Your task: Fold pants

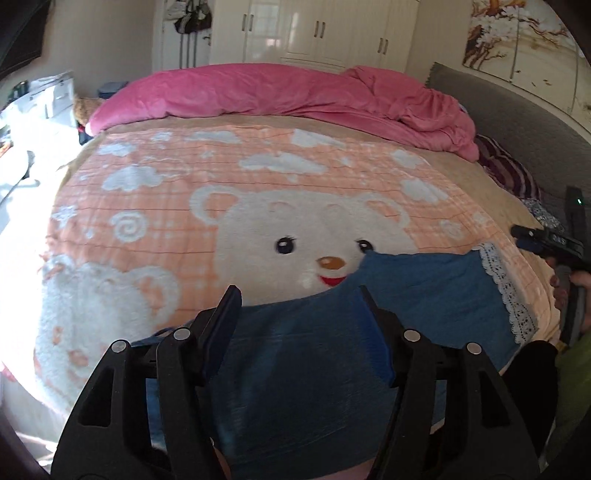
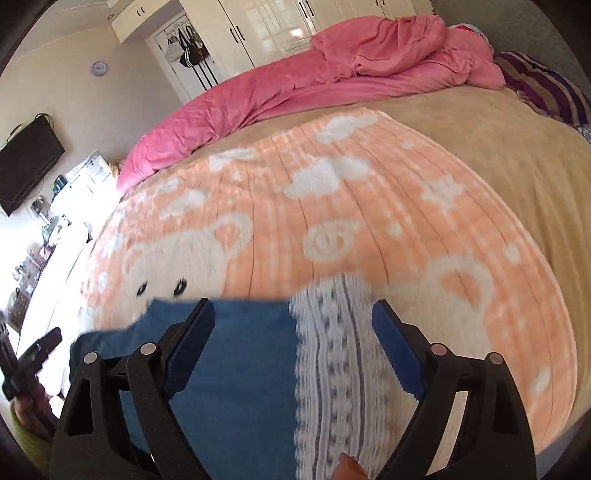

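Blue pads are lining both claws, and each claw is standing released, jaws spread wide with nothing between them. In the left wrist view the left claw [image 1: 297, 295] is hovering over the pants [image 1: 314, 354], which are lying flat on the blanket [image 1: 184, 206] near the bed's front edge. One blue leg is reaching away to the right, ending in a white lace hem [image 1: 506, 291]. Beyond that hem the right claw is showing at the frame's edge, its dark body partly cut off.

In the right wrist view the right claw [image 2: 293, 314] is hanging above the hem [image 2: 332, 354], where blue cloth is meeting the lace band; the lace is looking blurred. A fingertip [image 2: 349, 463] is peeking in at the bottom edge. The left claw is appearing small at the far left.

Farther out, the peach blanket with its white bear is covering the bed, a pink quilt [image 1: 288, 96] is lying bunched along the far side, and white wardrobes [image 1: 317, 29] are standing behind it.
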Demonstrator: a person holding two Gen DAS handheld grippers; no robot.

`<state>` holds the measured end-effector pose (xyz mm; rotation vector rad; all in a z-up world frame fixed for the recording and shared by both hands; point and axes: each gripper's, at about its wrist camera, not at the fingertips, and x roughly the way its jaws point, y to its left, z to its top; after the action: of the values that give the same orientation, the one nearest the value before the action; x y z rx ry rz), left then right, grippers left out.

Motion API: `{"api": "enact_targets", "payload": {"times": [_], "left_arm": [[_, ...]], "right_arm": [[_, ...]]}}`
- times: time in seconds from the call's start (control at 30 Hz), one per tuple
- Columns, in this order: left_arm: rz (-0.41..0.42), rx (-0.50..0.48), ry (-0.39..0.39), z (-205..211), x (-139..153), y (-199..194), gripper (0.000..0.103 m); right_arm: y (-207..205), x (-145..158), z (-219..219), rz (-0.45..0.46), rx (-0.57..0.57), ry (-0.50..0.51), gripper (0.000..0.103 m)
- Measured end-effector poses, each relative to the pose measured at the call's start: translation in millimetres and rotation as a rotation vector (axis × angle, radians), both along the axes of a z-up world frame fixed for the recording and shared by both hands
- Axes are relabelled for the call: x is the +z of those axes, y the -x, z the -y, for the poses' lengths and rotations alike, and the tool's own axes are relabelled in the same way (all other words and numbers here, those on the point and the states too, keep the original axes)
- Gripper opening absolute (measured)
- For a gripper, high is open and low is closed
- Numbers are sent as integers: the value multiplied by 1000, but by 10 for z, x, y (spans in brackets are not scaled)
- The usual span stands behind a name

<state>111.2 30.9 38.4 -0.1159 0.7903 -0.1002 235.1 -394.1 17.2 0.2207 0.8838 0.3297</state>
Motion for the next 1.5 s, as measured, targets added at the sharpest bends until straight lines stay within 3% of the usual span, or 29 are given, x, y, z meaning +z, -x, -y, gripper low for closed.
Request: {"api": "enact_targets", "payload": {"times": [0.13, 0.2, 0.3, 0.43, 0.6, 0.7, 0.73, 0.83, 0.93, 1.03, 1.13, 1.2, 1.3, 1.5], "left_arm": [[-73, -68, 26, 390, -215, -498, 55], [-111, -83, 55, 503, -338, -709, 55], [-151, -93, 64, 619, -517, -988, 55], [-207, -104, 152, 616, -693, -1214, 55], [-248, -127, 197, 652, -899, -1346, 55], [-242, -133, 223, 671, -965, -1357, 55], [-238, -140, 234, 673, -977, -1355, 55], [-229, -155, 249, 698, -986, -1334, 55], [-228, -148, 282, 663, -1001, -1331, 55], [-236, -137, 340, 620, -1011, -1331, 55], [-258, -170, 450, 596, -1024, -1324, 44], [-266, -169, 431, 623, -1028, -1305, 25], [-262, -158, 403, 626, -1020, -1248, 7], [-157, -135, 401, 581, -779, -1211, 4]], "right_arm": [[-327, -104, 25, -21, -21, 2, 86], [-340, -198, 114, -31, -64, -6, 86], [-331, -349, 214, -55, -36, -19, 86], [-379, -533, 350, -107, -11, -141, 85], [-468, -763, 343, -173, 3, -123, 74], [-454, -768, 247, -157, 29, -90, 61], [-449, -774, 225, -159, 39, -87, 52], [-405, -793, 165, -147, 56, -45, 45], [-349, -755, 149, -125, 70, -85, 30], [-277, -671, 130, -78, 85, -78, 28], [-225, -532, 136, -10, 85, -97, 27], [-195, -438, 140, 36, 86, -106, 27], [-169, -365, 110, 80, 103, -75, 27], [-139, -242, 92, 156, 97, -49, 25]]}}
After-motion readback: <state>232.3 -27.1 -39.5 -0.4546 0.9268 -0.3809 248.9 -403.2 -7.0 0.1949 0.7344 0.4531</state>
